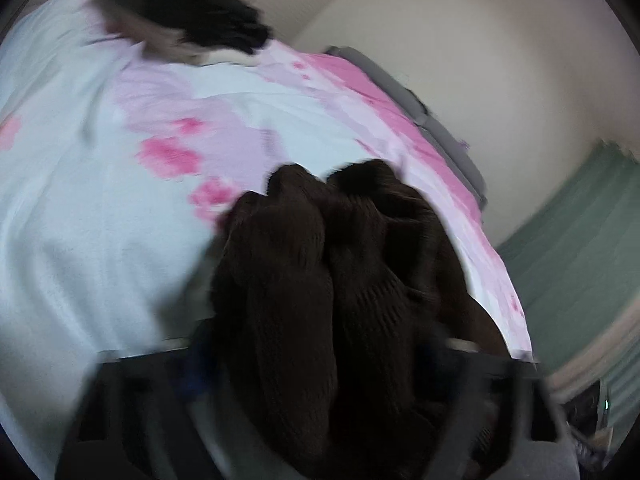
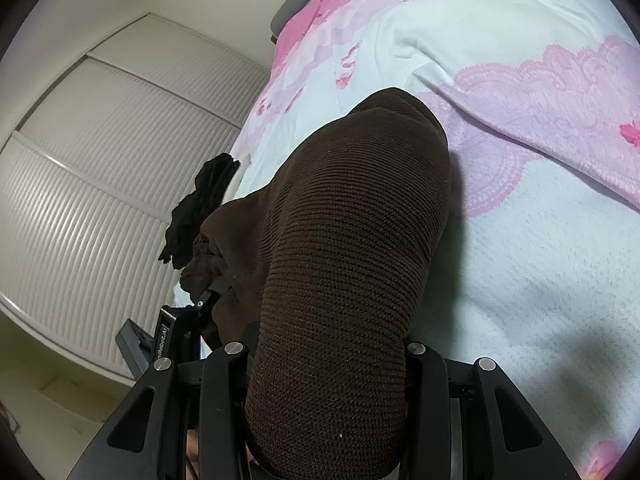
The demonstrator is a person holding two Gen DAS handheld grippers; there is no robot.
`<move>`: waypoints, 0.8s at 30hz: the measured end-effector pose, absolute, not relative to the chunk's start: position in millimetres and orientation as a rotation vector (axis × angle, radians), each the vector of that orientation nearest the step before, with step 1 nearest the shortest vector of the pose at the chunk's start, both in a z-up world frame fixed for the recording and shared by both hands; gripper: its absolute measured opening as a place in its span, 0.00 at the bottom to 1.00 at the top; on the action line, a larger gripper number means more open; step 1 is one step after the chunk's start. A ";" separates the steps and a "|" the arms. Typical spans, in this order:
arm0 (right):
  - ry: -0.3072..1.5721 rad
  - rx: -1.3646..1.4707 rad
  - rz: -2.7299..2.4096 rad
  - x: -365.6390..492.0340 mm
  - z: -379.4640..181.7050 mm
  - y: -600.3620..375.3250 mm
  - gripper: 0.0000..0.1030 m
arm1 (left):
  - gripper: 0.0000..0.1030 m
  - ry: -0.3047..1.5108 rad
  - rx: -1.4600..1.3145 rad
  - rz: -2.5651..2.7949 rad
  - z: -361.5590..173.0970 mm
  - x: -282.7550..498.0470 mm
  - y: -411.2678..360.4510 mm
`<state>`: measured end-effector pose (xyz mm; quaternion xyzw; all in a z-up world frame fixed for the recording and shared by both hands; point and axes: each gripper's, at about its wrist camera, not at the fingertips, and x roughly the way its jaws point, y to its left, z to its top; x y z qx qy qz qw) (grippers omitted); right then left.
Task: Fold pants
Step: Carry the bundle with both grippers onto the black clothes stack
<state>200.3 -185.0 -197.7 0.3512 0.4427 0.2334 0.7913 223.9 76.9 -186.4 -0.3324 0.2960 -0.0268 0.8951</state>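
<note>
Dark brown ribbed knit pants [image 2: 344, 240] lie bunched on a white and pink bedspread [image 2: 520, 260]. In the right wrist view they drape over my right gripper [image 2: 328, 344], hiding its fingertips; its jaws are shut on the cloth. The left wrist view is blurred. There the pants [image 1: 320, 272] are gathered in folds between the arms of my left gripper [image 1: 332, 332], which appears shut on them, fingertips covered. The left gripper [image 2: 204, 300] also shows in the right wrist view at the pants' left end, with brown cloth at its tip.
A crumpled black garment [image 1: 184, 12] [image 2: 204, 200] lies at the bed's edge. White slatted wardrobe doors [image 2: 100, 184] stand beside the bed. A grey bed frame [image 1: 444, 128] runs along the far side, with a green surface [image 1: 580, 248] beyond it.
</note>
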 end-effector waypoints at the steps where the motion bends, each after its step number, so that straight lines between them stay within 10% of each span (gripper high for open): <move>1: 0.953 0.755 0.502 200.2 -198.2 -184.7 0.39 | 0.51 0.616 -0.663 -0.054 -182.4 223.5 73.4; 24: 0.766 0.730 0.741 231.5 -109.1 -112.1 0.38 | 0.46 0.442 -0.596 0.021 -51.4 207.9 170.1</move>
